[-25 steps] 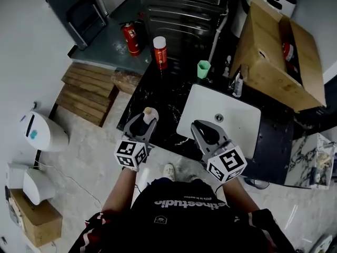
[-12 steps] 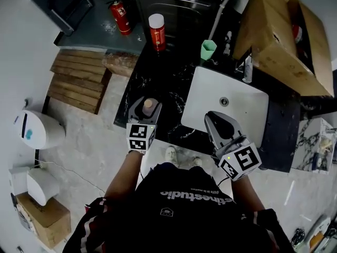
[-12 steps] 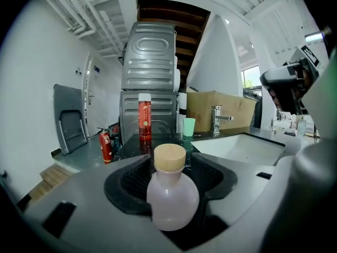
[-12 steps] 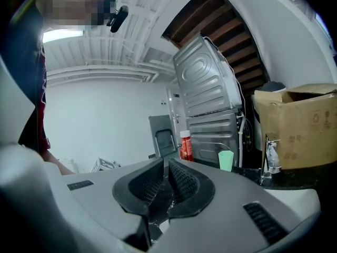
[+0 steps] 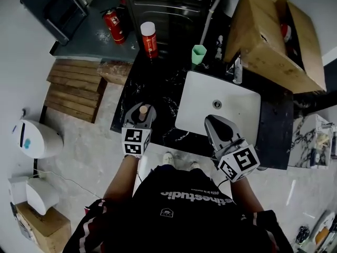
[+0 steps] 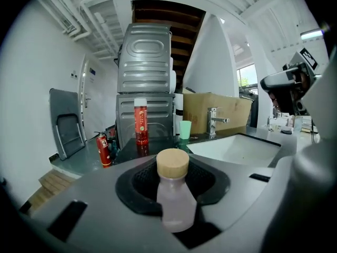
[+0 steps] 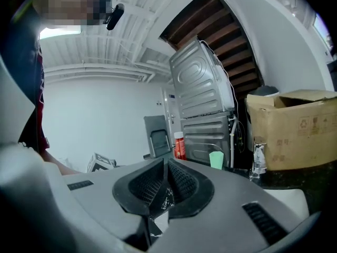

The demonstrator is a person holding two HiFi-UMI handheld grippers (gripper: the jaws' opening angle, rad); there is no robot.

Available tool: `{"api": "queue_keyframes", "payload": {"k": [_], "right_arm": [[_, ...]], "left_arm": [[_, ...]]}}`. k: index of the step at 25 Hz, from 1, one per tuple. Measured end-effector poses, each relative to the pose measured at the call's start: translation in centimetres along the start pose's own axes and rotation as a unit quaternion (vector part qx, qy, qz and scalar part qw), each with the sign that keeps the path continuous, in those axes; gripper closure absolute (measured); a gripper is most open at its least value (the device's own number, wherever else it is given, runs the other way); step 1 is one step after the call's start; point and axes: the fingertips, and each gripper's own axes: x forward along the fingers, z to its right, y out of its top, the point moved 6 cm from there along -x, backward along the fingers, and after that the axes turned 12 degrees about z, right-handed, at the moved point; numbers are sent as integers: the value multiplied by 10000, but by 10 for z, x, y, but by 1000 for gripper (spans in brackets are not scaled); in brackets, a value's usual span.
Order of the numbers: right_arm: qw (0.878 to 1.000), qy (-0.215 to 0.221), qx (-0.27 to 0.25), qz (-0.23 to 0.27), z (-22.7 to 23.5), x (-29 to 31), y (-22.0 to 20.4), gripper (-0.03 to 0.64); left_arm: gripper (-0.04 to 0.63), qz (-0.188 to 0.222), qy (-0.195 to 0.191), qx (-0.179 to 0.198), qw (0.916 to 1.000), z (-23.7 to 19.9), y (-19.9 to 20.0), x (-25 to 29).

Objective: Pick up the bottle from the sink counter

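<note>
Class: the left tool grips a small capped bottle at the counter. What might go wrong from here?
1. The left tool pinches the pale plastic bottle with a wooden-coloured cap on its smooth, rounded body, so it may slip or tilt.
2. The bottle is near the black marble counter's front edge, so a drop would probably reach the floor.

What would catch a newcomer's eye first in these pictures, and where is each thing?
First, the small pale bottle with a tan cap, gripped upright in the left gripper at the black counter's near edge. Next, the white sink beside it, with the right gripper shut and empty near its front rim. At the back stand a tall red can and a green cup.
</note>
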Motion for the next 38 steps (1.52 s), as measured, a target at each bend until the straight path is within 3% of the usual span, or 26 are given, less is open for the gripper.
{"api": "queue_keyframes", "payload": {"k": [7, 12, 19, 29, 38], "right_arm": [[9994, -324, -90, 122, 17, -42, 14, 570], [9961, -842, -187, 207, 41, -81, 30, 571], [9872, -1484, -275, 510, 73, -143, 52, 573], [9815, -1730, -532, 625, 87, -192, 67, 578], [9799, -1787, -565, 680, 97, -204, 71, 578]], "left_arm": [[471, 516, -734, 336, 9954, 48, 77, -12], [471, 761, -1592, 499, 9831, 94, 138, -17], [471, 1102, -2211, 486, 9678, 150, 177, -1], [471, 1109, -2620, 567, 9570, 206, 190, 14], [471, 1099, -2606, 594, 9573, 219, 197, 18]]}}
